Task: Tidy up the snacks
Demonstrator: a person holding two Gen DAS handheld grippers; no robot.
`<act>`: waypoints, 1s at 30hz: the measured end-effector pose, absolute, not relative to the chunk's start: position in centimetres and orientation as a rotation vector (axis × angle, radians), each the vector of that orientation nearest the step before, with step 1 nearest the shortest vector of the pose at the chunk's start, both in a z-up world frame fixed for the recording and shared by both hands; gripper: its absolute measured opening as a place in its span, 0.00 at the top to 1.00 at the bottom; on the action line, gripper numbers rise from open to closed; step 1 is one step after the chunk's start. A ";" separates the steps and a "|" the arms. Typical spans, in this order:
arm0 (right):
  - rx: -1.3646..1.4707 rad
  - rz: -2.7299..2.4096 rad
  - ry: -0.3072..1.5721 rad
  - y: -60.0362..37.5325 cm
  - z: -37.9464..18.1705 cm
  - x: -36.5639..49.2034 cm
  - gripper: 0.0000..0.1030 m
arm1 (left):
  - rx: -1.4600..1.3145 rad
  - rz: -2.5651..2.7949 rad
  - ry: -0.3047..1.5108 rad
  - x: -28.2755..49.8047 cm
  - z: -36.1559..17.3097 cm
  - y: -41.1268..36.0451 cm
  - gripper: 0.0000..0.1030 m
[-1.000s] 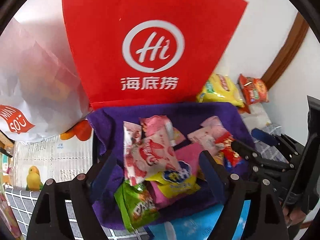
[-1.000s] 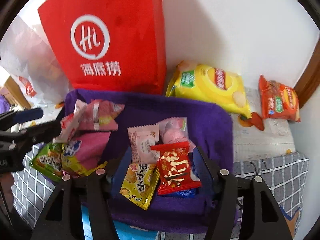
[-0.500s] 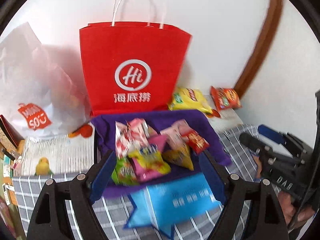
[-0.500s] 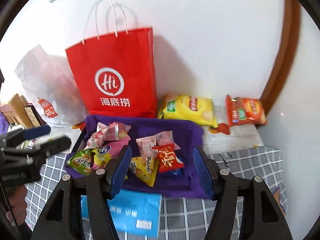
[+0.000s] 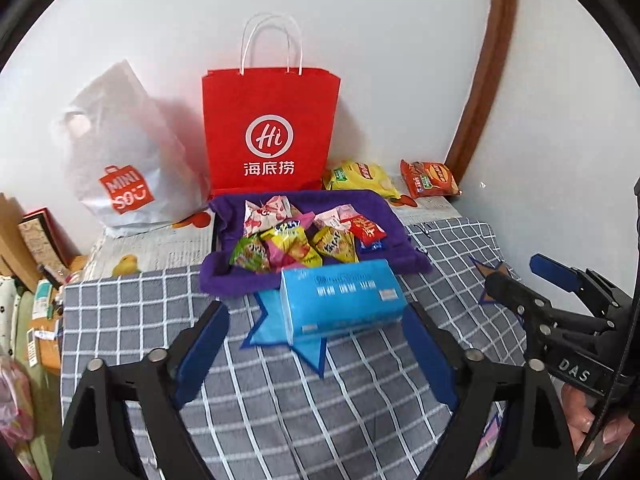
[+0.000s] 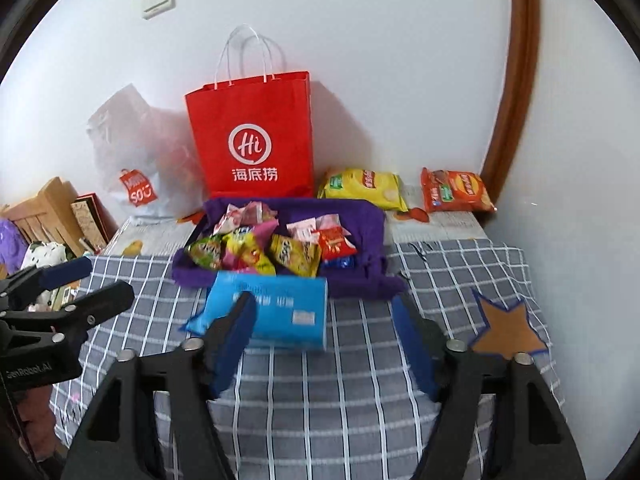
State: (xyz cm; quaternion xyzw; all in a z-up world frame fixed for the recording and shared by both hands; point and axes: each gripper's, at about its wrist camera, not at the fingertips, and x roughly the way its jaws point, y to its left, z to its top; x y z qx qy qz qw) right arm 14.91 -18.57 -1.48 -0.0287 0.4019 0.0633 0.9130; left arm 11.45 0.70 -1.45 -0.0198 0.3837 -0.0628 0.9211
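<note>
Snack packets [image 5: 304, 240] piled in purple cloth-lined tray [image 5: 396, 236], blue tissue pack [image 5: 344, 298] just in front, left gripper [image 5: 316, 344] and right gripper [image 6: 324, 344] fingers opening, both empty.

Black fingers [image 5: 202, 350], blue pads [image 5: 430, 354]

The red paper bag [image 5: 270, 136] is matt, with thin white cord handles. Left of it, the white carrier bag [image 5: 120, 152] looks like soft, crinkled plastic. The purple tray lining [image 5: 384, 216] is fuzzy cloth. The small snack packets [image 5: 296, 236] on it are glossy foil and plastic, as are the yellow crisp bag [image 6: 364, 188] and orange crisp bag [image 6: 456, 192] at far right. The blue tissue pack [image 5: 344, 296] has a shiny plastic wrap. The grey checked tablecloth [image 6: 360, 380] is woven fabric. The curved trim [image 6: 516, 80] is polished brown wood.
</note>
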 end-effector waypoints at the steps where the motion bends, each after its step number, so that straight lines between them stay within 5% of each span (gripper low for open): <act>1: -0.055 0.135 0.819 -18.8 -1.4 13.9 0.20 | -0.040 -0.125 0.782 10.5 -1.3 0.6 0.11; 7: -0.046 0.118 0.782 -20.3 -1.1 8.6 0.06 | -0.047 -0.104 0.739 5.6 -1.0 0.0 0.08; 30: -0.030 0.084 0.707 -23.1 0.3 -0.2 0.05 | -0.023 -0.071 0.671 -0.4 -0.5 -1.8 0.08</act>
